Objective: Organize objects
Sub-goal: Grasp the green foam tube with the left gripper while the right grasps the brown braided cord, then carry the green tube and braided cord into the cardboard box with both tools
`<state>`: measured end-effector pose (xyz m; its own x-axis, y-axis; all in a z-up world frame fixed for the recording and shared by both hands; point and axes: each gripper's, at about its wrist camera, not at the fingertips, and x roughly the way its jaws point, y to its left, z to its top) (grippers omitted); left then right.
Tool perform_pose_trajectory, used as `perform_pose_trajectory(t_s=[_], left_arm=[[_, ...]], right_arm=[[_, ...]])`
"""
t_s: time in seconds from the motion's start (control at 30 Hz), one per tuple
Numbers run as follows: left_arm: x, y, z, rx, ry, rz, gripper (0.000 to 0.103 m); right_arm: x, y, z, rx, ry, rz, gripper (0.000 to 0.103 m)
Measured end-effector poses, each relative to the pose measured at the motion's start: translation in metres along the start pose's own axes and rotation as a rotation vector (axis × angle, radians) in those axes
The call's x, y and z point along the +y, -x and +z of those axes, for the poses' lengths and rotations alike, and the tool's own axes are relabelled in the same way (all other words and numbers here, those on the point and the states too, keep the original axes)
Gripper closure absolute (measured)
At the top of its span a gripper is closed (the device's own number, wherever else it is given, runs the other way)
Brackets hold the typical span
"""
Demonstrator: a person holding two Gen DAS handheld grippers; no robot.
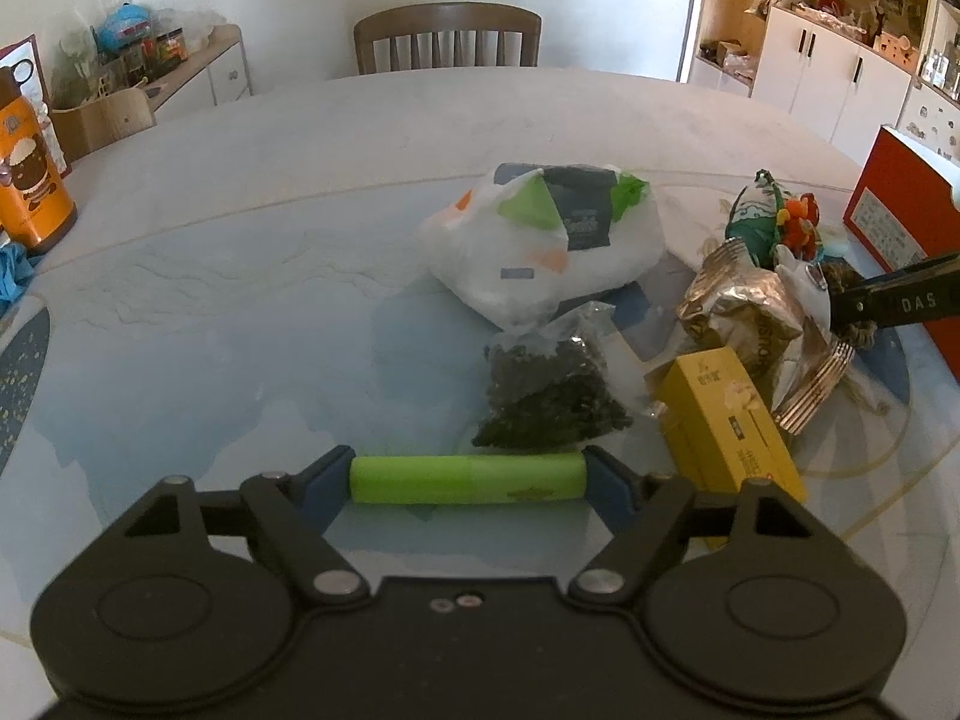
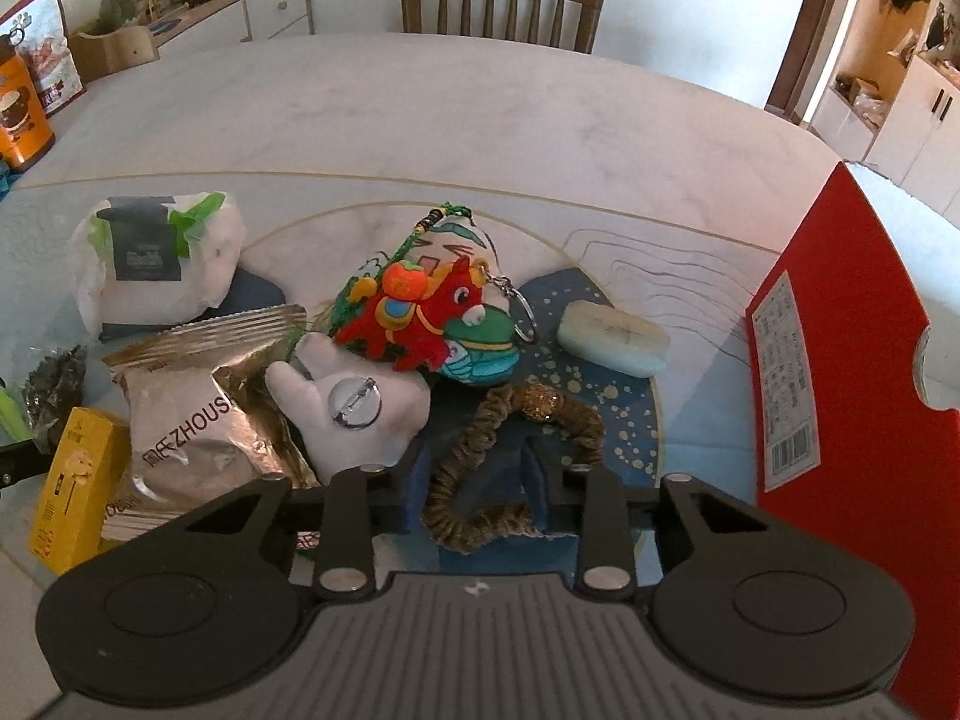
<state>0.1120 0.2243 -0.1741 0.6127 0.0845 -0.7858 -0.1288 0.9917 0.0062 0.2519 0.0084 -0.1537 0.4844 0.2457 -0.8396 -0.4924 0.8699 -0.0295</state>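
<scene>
Glossy round table, left tongs clamping smooth green cylinder, right tongs parted around braided brown cord

tube lime green; box yellow; plush red-orange; carton red

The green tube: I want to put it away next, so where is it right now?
The green tube is clamped crosswise in the left gripper, low in the left wrist view, just in front of the bag of dark dried leaves.
</scene>
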Motion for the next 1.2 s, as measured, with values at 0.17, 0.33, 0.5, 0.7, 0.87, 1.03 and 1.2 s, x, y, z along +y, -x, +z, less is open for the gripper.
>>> perform_pose_trajectory(t_s=[0.17, 0.33, 0.5, 0.7, 0.87, 1.03, 1.2], left_arm=[[0.002, 0.001, -0.001, 0.002, 0.017, 0.003, 0.023], [0.004, 0.005, 0.001, -0.008, 0.035, 0.002, 0.023], [0.006, 0.017, 0.01, -0.006, 0.098, -0.022, 0.023], [0.001, 0.035, 0.028, -0.027, 0.121, -0.045, 0.023], [-0.013, 0.048, 0.046, -0.022, 0.105, -0.056, 0.023], [-0.034, 0.062, 0.063, -0.012, 0.081, -0.089, 0.023], [-0.061, 0.073, 0.076, -0.018, 0.036, -0.128, 0.023]], right_arm=[[-0.001, 0.001, 0.0, 0.004, -0.015, 0.004, 0.088], [-0.006, 0.006, -0.002, -0.002, -0.047, 0.002, 0.094], [-0.017, 0.02, -0.002, -0.022, -0.091, 0.014, 0.094], [-0.03, 0.051, -0.001, -0.061, -0.145, 0.047, 0.094], [-0.039, 0.079, 0.002, -0.095, -0.177, 0.072, 0.094], [-0.051, 0.108, 0.002, -0.13, -0.203, 0.102, 0.094], [-0.064, 0.137, 0.002, -0.16, -0.225, 0.116, 0.094]])
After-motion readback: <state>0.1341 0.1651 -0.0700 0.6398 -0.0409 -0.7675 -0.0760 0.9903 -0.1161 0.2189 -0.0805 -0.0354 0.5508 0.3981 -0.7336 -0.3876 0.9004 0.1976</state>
